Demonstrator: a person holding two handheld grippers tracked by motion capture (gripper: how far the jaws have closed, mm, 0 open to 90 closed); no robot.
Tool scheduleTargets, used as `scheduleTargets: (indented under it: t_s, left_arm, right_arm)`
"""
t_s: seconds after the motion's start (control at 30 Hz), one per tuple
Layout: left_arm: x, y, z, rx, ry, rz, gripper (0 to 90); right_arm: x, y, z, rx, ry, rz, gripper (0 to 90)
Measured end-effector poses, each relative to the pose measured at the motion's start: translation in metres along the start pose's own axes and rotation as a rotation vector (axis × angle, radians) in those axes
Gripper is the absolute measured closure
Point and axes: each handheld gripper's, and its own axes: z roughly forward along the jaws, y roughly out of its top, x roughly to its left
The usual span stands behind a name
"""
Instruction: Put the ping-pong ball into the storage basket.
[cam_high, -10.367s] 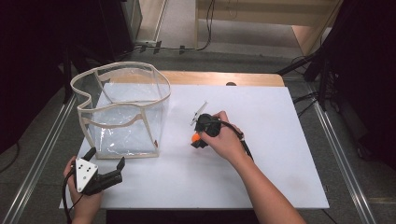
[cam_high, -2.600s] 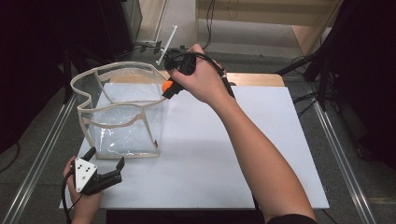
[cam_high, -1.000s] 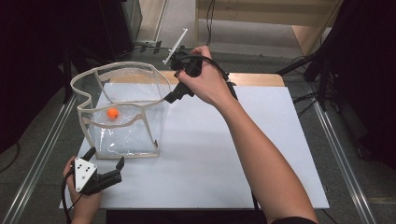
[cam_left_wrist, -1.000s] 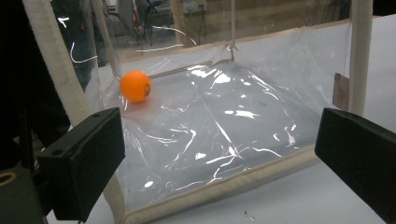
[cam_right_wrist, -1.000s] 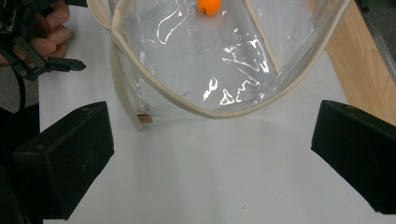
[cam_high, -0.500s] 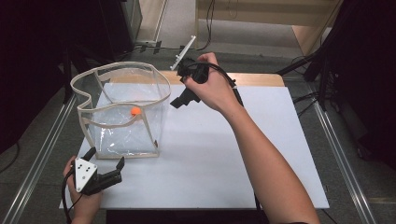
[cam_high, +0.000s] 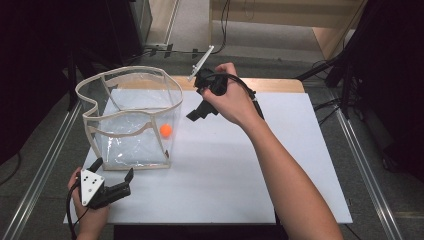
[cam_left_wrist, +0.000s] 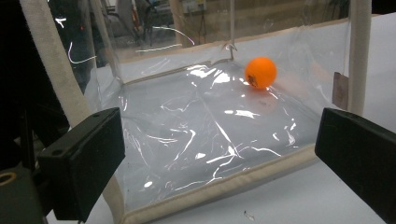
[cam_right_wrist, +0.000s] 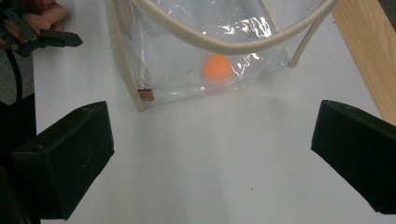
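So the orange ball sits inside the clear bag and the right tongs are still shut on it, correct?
Not quite. The orange ball does sit inside the clear bag, but the right tongs are open and hold nothing. The right gripper view shows the jaws wide apart over bare table, the ball beyond them inside the bag.

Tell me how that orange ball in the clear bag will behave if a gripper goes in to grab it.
The orange ball is round and smooth, so it will probably roll away at a nudge. It looks small and likely light, so a gentle squeeze should do. The clear bag has crinkled film for a floor, so the ball may wander unevenly.
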Motion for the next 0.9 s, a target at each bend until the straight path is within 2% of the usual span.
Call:
scheduleTargets:
  t_s: [0.9]
  left_arm:
    - [0.0,0.0,0.0,0.001,0.002,0.0,2.1]
  right_arm:
    - [0.003,-0.028,0.013,0.007,0.003,0.015,0.0]
